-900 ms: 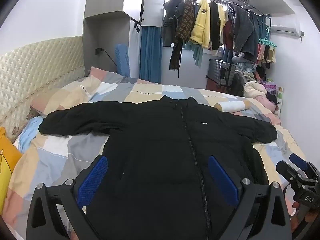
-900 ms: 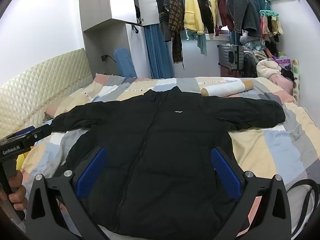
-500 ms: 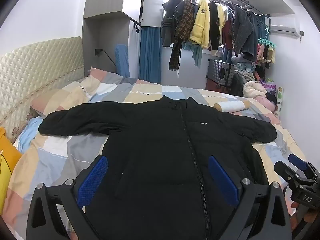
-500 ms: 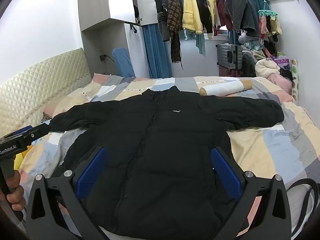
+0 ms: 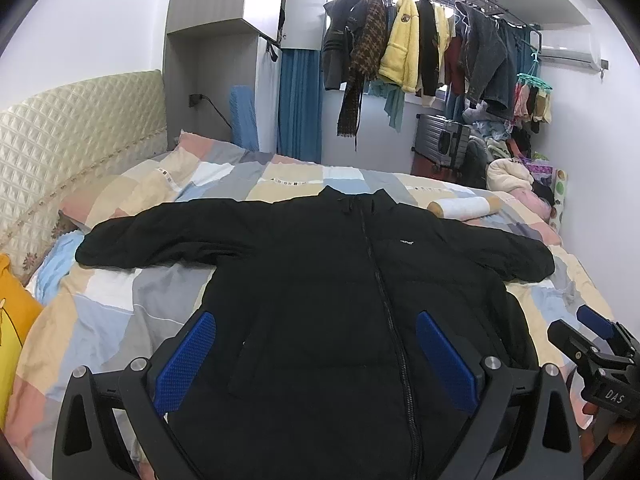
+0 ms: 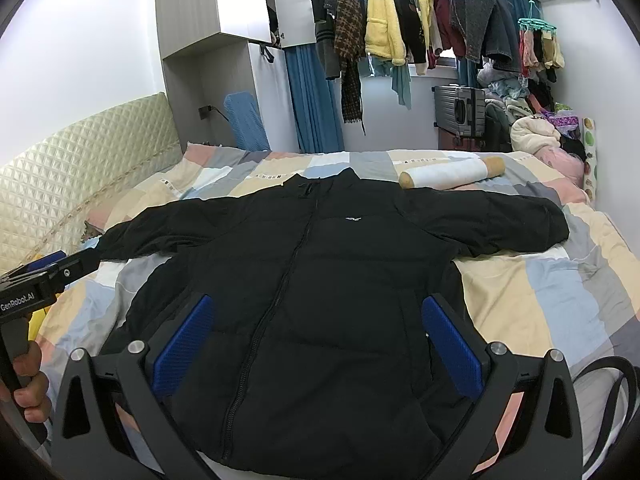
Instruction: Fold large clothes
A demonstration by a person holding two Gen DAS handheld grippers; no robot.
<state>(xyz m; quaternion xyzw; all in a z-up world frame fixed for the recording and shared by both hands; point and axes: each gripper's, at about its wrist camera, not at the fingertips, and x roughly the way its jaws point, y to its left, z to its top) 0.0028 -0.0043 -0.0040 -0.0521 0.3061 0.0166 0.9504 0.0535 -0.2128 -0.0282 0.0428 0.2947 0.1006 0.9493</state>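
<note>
On the bed (image 5: 120,312), black jacket (image 5: 340,300) spread flat, zipped, sleeves out to both sides. Above its hem, left hand-held gripper (image 5: 316,356) and right hand-held gripper (image 6: 316,344), jaws wide apart, empty, clear of the fabric.

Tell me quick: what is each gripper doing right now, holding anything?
Left gripper: open, holding nothing, above the black jacket.
Right gripper: open, holding nothing, above the same jacket.

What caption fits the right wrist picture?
Open right gripper hovers over a black jacket spread flat on the patchwork bed.
</note>
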